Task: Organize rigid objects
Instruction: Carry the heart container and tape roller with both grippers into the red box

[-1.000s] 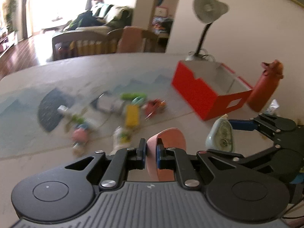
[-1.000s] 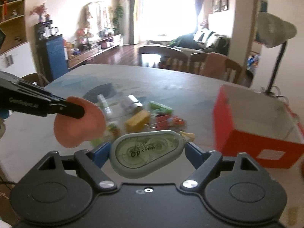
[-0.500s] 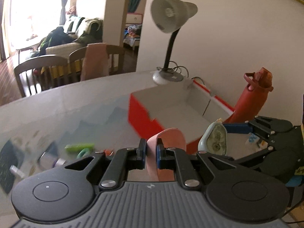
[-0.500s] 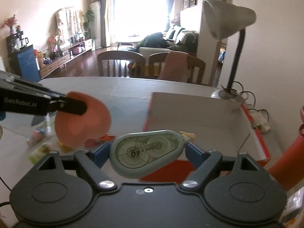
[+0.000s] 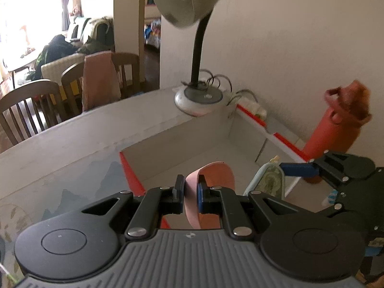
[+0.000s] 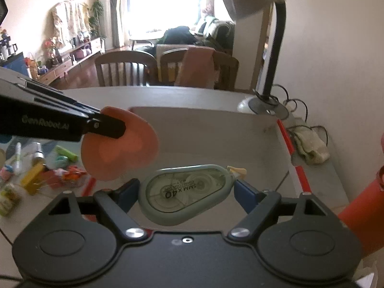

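1. Pink heart-shaped flat piece [image 5: 211, 175] was pinched on edge between the pads of the left hand-held gripper [image 5: 191, 192], its flat faces turned sideways and its rounded lobes pointing forward over the red cardboard box with a pale inside [image 5: 192, 144].
2. From the right wrist view the same pink piece [image 6: 120, 146] hung above the near-left corner of the box [image 6: 216, 134], with the left hand-held gripper [image 6: 105, 126] reaching in from the left.
3. Pale green teardrop-shaped correction tape dispenser [image 6: 187, 193] was clamped by the right hand-held gripper [image 6: 187, 192], blue pads pressing on both ends.
4. Its long axis ran crosswise, left to right, flat face up, with the narrow cream tip [image 6: 236, 170] pointing right and slightly away.
5. It hovered over the box's near side, clear of the floor of the box.
6. A grey desk lamp [image 5: 199, 93] stood on the table [image 5: 79, 144] just behind the box, and an orange-red bottle [image 5: 336, 127] stood to the box's right.
7. Small colourful items [image 6: 38, 168] lay scattered on the table left of the box.
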A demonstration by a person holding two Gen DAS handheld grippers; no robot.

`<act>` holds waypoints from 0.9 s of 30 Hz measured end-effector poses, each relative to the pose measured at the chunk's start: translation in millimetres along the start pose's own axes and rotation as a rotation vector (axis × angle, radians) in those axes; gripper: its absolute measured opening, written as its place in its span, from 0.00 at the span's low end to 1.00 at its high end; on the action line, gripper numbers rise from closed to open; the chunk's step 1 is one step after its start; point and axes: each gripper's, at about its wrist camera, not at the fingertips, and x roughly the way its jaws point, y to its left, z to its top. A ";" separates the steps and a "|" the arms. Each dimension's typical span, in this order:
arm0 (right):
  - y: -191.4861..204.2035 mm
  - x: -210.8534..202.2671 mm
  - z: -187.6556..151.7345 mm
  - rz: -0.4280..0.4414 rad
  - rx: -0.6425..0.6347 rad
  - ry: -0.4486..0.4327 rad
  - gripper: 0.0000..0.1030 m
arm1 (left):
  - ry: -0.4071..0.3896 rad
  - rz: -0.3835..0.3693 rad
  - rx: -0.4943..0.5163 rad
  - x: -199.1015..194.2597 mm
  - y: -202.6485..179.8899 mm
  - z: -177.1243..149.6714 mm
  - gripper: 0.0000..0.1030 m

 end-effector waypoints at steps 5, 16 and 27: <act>-12.9 21.5 -3.4 -0.004 -0.014 0.061 0.82 | 0.075 0.015 0.004 41.4 -3.5 6.3 0.10; -34.2 63.9 -10.1 -0.002 0.002 0.192 0.82 | 0.237 0.043 0.023 117.1 -12.3 8.6 0.10; -36.4 82.2 -23.6 0.008 -0.002 0.296 0.82 | 0.378 0.056 0.009 162.5 -10.5 0.8 0.10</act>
